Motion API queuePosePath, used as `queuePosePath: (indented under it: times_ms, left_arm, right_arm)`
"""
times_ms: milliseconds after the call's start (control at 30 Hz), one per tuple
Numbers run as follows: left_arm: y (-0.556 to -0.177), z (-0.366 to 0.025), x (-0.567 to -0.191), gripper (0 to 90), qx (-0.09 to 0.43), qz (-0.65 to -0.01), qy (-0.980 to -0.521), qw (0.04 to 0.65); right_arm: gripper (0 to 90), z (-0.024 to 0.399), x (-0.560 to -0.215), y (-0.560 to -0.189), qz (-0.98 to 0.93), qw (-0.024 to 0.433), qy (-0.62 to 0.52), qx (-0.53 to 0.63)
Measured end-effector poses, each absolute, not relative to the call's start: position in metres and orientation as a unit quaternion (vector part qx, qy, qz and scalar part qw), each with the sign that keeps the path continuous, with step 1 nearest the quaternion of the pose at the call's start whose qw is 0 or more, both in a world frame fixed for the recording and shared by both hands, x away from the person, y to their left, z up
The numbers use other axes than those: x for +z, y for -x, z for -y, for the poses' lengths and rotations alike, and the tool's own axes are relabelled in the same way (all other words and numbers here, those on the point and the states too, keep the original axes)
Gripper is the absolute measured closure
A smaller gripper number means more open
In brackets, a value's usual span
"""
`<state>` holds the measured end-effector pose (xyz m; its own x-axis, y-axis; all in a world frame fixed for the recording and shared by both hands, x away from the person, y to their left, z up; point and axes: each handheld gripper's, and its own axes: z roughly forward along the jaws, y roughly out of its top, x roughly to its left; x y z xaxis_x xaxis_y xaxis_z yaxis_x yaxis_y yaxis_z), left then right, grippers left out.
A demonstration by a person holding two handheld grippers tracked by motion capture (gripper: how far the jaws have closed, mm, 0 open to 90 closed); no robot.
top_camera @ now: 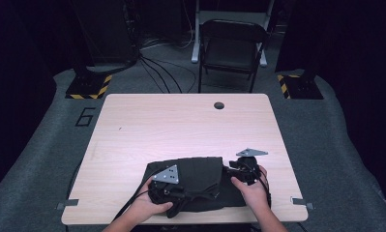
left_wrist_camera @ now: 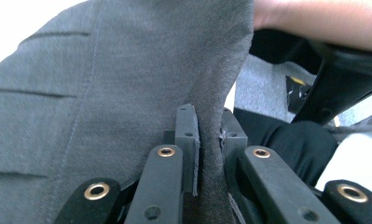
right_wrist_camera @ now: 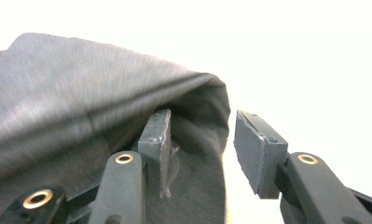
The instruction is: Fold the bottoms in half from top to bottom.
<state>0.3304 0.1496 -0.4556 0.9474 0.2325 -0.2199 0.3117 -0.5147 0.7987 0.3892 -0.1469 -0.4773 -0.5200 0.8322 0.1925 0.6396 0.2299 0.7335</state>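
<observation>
High view: pale wooden table (top_camera: 181, 130) on grey carpet (top_camera: 45, 145), left tool (left_wrist_camera: 209, 135) clamped on dark garment (top_camera: 205, 179), right tool (right_wrist_camera: 200, 140) apart.

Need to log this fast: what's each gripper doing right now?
Left gripper: closed on a fold of the dark grey fabric garment.
Right gripper: open, garment edge between its jaws.

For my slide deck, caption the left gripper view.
Left gripper shut on a fold of dark grey woven cloth.
</observation>
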Motion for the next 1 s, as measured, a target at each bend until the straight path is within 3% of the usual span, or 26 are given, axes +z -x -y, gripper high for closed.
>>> queuePosePath:
  times_ms: [167, 333, 533, 700, 1000]
  left_arm:
    - [-0.324, -0.147, -0.465, 79.5, -0.046, -0.16, -0.874, 0.456]
    - [-0.32, -0.149, -0.466, 70.6, -0.05, -0.169, -0.872, 0.456]
    - [-0.314, -0.173, -0.457, 55.5, -0.022, -0.195, -0.865, 0.462]
    - [-0.323, -0.21, -0.457, 51.5, 0.042, -0.249, -0.863, 0.437]
    - [-0.332, -0.231, -0.474, 43.3, 0.063, -0.332, -0.836, 0.431]
  right_arm:
    - [55.3, 0.152, -0.458, -0.382, -0.761, 0.13, -0.47, 0.428]
    - [53.4, 0.132, -0.445, -0.373, -0.782, 0.128, -0.422, 0.441]
    - [53.0, 0.12, -0.463, -0.37, -0.807, 0.115, -0.407, 0.413]
    - [52.7, 0.123, -0.471, -0.369, -0.811, 0.109, -0.412, 0.401]
    - [47.3, 0.127, -0.474, -0.358, -0.813, 0.111, -0.415, 0.392]
